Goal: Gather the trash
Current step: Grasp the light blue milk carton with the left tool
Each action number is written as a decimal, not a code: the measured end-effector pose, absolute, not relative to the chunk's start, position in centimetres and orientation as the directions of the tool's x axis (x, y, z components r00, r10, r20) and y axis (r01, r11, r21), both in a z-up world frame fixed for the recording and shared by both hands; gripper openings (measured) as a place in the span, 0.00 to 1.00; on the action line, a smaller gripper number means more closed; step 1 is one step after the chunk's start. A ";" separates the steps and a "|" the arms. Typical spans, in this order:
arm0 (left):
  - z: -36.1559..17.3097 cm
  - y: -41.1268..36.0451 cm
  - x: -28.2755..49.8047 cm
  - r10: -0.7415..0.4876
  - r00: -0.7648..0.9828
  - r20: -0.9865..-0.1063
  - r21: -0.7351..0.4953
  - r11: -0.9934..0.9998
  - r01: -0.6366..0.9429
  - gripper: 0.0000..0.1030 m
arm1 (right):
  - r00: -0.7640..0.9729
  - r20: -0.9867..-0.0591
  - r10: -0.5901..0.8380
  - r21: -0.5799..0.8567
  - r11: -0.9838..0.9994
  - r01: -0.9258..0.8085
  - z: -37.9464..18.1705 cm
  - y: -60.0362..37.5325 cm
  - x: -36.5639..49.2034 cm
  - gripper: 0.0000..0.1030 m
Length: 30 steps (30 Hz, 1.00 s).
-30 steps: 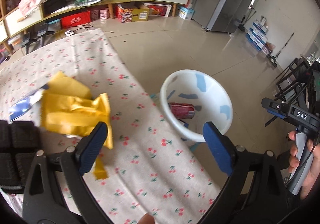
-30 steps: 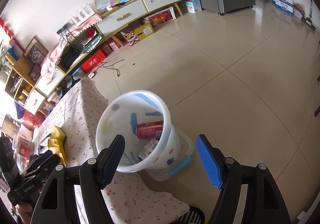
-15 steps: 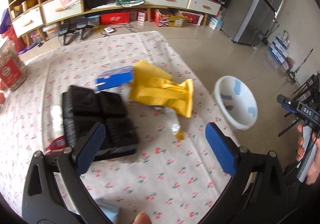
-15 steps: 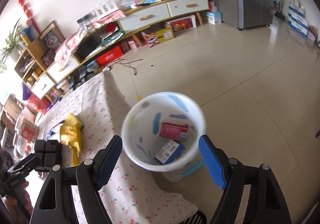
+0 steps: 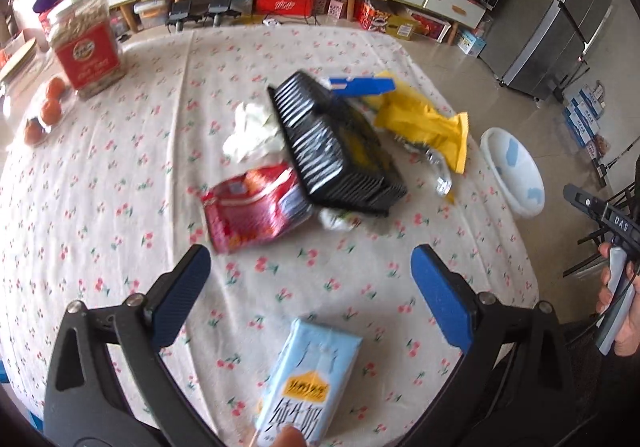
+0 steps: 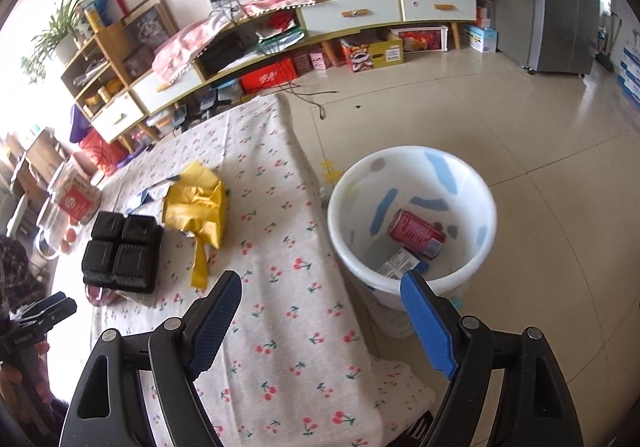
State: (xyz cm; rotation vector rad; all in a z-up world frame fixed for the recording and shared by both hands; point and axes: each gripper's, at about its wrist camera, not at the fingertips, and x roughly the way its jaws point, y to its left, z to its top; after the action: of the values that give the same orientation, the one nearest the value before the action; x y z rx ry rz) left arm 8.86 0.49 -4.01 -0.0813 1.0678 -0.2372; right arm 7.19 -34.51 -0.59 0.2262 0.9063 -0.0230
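Right claw [image 6: 320, 313]: jaws opening, nothing between them, pitched down over the tabletop [image 6: 280, 231] edge at lower centre of frame. Left claw [image 5: 310, 291]: jaws wide, empty, angled down at the tabletop; a light blue carton [image 5: 308, 383] lies just below it at bottom centre.

Trash awaiting collection: red wrapper [image 5: 256, 207], black tray [image 5: 336, 147], white tissue [image 5: 252, 131] and yellow bag [image 5: 428, 123], clustered mid-frame. The white bin [image 6: 412, 219] stands on the floor right of the tabletop, holding a red can [image 6: 416, 233].

Risks, as judged: the overlapping pile invites a multi-item or partial pinch; limp wrappers may slip free in transit; the tablecloth could be caught.
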 end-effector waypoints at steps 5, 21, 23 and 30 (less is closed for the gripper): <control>-5.7 2.0 7.1 -0.288 0.395 -0.872 -0.239 0.956 0.169 0.97 | 0.600 -0.797 0.069 0.159 0.982 0.097 -1.4 -32.6 7.6 0.81; -9.4 1.3 4.0 -0.304 0.253 -0.919 -0.232 0.932 0.277 0.81 | 0.553 -0.829 0.082 0.100 0.995 0.003 -2.4 -26.3 11.0 0.82; -9.9 1.2 4.0 -0.296 0.240 -0.925 -0.227 0.934 0.277 0.74 | 0.548 -0.832 0.087 0.095 0.995 -0.015 -2.5 -25.3 11.5 0.82; -9.9 1.9 3.9 -0.298 0.257 -0.919 -0.230 0.937 0.263 0.55 | 0.539 -0.836 0.106 0.084 0.994 -0.064 -2.8 -22.2 12.6 0.82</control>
State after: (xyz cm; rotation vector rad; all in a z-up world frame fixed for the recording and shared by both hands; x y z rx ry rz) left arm 3.93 1.87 -9.94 -0.0320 1.2545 -0.3805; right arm 12.60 -22.17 -2.78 0.0451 0.9970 0.1011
